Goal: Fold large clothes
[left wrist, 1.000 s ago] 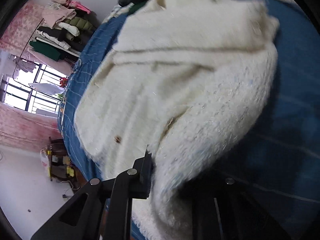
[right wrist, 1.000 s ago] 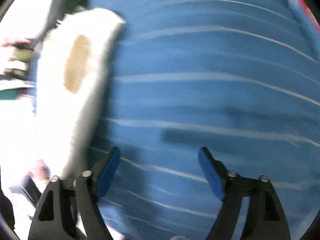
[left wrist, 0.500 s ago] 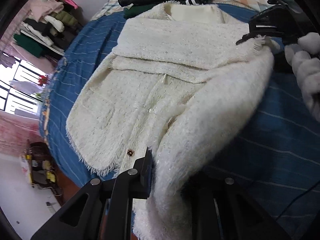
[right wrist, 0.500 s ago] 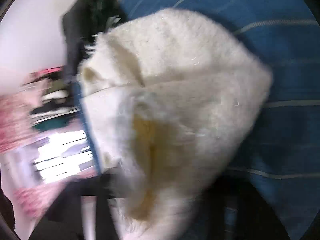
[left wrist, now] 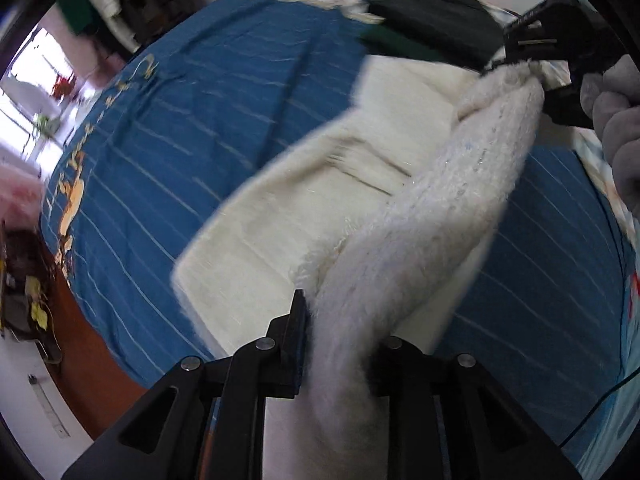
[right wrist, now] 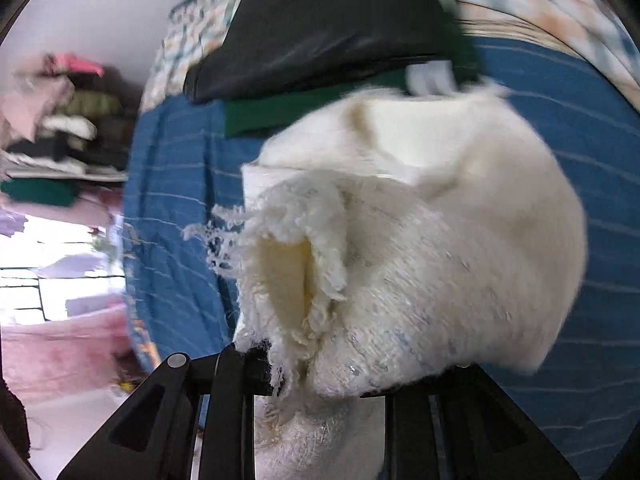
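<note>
- Fold looks about midway to me. The cream fuzzy jacket [left wrist: 320, 216] is on the blue striped bed cover [left wrist: 192, 120], centre of the left wrist view, with one long edge lifted off the bed and strung between the two tools.
- The left tool [left wrist: 340, 344], bottom centre of its own view, is pinching that raised edge: fabric fills the gap between its fingers.
- The right tool [left wrist: 548, 40] shows up in the upper right of the left view, clamped on the far end of the same edge, with a grey-gloved hand [left wrist: 616, 120] behind it. In its own camera the right tool is mostly buried under the fuzzy cloth at bottom centre, frayed hem and the pale lining showing.
- What's done, best guess: part of the jacket already lies flat, and the body looks narrower than a spread-out jacket would be. What's left: carry the lifted edge over, lay it down, smooth it, probably another fold after that. Lots of motion blur, so can't tell exactly which layers are doubled.
- Surface is a bed, not a worktop, so soft and saggy. A black garment [right wrist: 320, 24] on top of something green [right wrist: 304, 108] sits at the upper part of the right view, just beyond the jacket.
- Room: shelves stuffed with clothes [right wrist: 60, 112] at left, bright window [left wrist: 24, 92] at far left, reddish floor at lower left.
</note>
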`<state>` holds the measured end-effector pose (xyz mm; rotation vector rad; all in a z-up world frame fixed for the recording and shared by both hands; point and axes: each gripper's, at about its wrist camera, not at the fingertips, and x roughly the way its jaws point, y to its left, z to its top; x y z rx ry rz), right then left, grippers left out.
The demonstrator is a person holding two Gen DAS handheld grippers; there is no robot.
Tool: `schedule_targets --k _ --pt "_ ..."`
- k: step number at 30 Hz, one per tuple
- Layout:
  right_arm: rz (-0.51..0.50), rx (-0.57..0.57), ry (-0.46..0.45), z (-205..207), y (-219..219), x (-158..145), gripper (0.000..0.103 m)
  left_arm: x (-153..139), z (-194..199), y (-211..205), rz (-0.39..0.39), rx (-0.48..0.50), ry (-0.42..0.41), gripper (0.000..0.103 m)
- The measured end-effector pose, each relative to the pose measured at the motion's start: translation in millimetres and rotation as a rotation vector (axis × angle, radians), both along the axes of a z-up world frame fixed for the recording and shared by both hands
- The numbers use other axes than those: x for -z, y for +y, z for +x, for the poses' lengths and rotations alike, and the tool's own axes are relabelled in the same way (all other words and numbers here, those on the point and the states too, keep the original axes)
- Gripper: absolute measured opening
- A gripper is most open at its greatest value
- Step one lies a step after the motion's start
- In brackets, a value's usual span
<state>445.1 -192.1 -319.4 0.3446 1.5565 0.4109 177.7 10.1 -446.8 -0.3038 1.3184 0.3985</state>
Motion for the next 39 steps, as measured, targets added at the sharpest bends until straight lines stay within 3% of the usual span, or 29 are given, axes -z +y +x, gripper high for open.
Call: schedule_targets --k 3,6,9,11,12,14,15,17,18,20,21,23,25,29,30,31,32,35,39 --pt "-0.109 -0.058 0.022 4.6 65.7 23.6 0.024 30.1 5.2 55.3 -0.083 -0.082 0.011 0.02" --pt "-0.201 -0.105 0.068 22.8 129.5 68.5 0.03 71.0 3.2 111.8 -0.179 -0.201 0.011 0.024" --pt "-0.258 -0.156 0.083 26.4 160.5 96.1 0.052 95.7 3.4 142.8 -0.243 -0.266 0.012 0.042" --pt "-0.192 -0.172 0.093 27.9 165.3 90.6 0.077 105.1 -0.7 157.4 -0.291 -0.312 -0.001 0.049" --pt "-0.132 -0.183 0.098 28.6 163.7 87.6 0.077 108.3 -4.0 160.2 -0.298 -0.332 0.007 0.057" --pt "0.044 -0.189 0.102 26.4 142.4 72.2 0.077 112.0 -12.4 157.5 -0.292 -0.358 0.017 0.065" --pt "0.175 -0.178 0.103 22.6 116.7 58.7 0.077 113.6 -14.6 154.8 -0.286 -0.36 0.026 0.068" --pt "0.294 -0.1 0.083 15.0 52.0 37.4 0.077 119.0 -21.0 148.8 -0.273 -0.365 0.04 0.068" --pt "0.281 -0.059 0.053 13.1 24.2 32.5 0.077 118.8 -22.8 144.6 -0.256 -0.369 0.044 0.069" --pt "0.164 0.039 -0.029 6.2 -48.0 29.7 0.077 120.9 -24.3 140.5 -0.243 -0.37 0.047 0.07" --pt "0.131 0.071 -0.032 6.1 -69.1 38.6 0.077 121.9 -24.5 138.9 -0.232 -0.37 0.047 0.073" --pt "0.135 0.126 0.054 7.5 -111.4 76.4 0.077 123.7 -22.6 135.4 -0.204 -0.36 0.054 0.078" --pt "0.187 0.153 0.113 15.6 -126.6 114.2 0.077 125.4 -21.3 133.8 -0.179 -0.34 0.064 0.082" --pt "0.396 0.113 0.16 43.9 -102.9 166.9 0.077 125.3 -15.7 129.5 -0.12 -0.318 0.084 0.09" --pt "0.415 0.105 0.141 48.1 -95.5 167.6 0.077 124.5 -14.2 127.9 -0.102 -0.314 0.093 0.094" --pt "0.419 0.103 0.108 51.0 -87.3 163.8 0.066 123.4 -13.1 125.8 -0.077 -0.309 0.105 0.094" --pt "0.415 0.094 0.083 50.7 -80.6 158.7 0.045 121.0 -9.8 123.6 -0.059 -0.307 0.11 0.094" --pt "0.417 0.145 0.046 37.4 -87.1 140.5 0.033 107.5 -2.5 123.2 -0.019 -0.31 0.116 0.094" --pt "0.454 0.293 0.043 -1.2 -137.6 107.5 0.031 76.4 -8.2 120.6 -0.001 -0.324 0.081 0.094"
